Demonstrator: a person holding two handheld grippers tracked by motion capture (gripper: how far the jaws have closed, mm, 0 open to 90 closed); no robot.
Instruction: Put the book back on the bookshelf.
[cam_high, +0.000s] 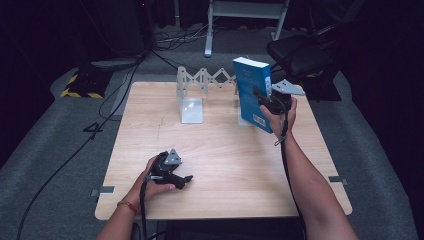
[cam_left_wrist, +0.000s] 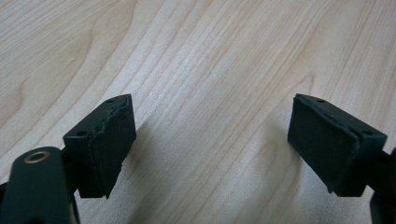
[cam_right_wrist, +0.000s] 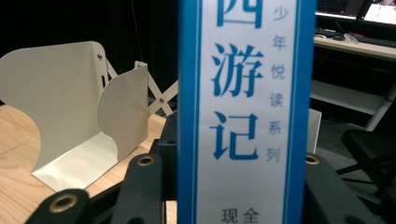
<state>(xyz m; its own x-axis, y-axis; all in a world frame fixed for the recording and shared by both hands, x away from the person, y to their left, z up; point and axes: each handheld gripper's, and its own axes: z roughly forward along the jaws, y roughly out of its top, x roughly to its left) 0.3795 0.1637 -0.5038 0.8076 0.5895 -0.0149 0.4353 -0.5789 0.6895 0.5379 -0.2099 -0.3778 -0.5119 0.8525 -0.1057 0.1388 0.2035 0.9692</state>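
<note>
Two grippers are at work over a pale wooden table (cam_high: 225, 165). The right gripper (cam_high: 267, 102) is clamped on a blue book (cam_high: 252, 90), held upright above the far right part of the table, just beside the right plate of a white expanding book rack (cam_high: 192, 97). In the right gripper view the book's white spine (cam_right_wrist: 245, 112) stands between the black jaws, pressed from both sides (the pads themselves are hidden behind it). The left gripper (cam_high: 184, 179) rests low at the near left of the table, its jaws spread wide with nothing between them; the left gripper view shows bare wood grain (cam_left_wrist: 210, 70) between the two dark pads (cam_left_wrist: 109, 144).

The table stands on grey carpet (cam_high: 50, 150), with black cables (cam_high: 75, 150) trailing across it, a black chair (cam_high: 300, 52) behind on the right, and a yellow-and-black striped block (cam_high: 80, 85) at far left. The room beyond is dark.

The spine carries large blue Chinese characters, 游记 among them, with smaller ones beside reading 少年悦读系列. A barcode (cam_high: 259, 120) shows on the cover's lower edge.
</note>
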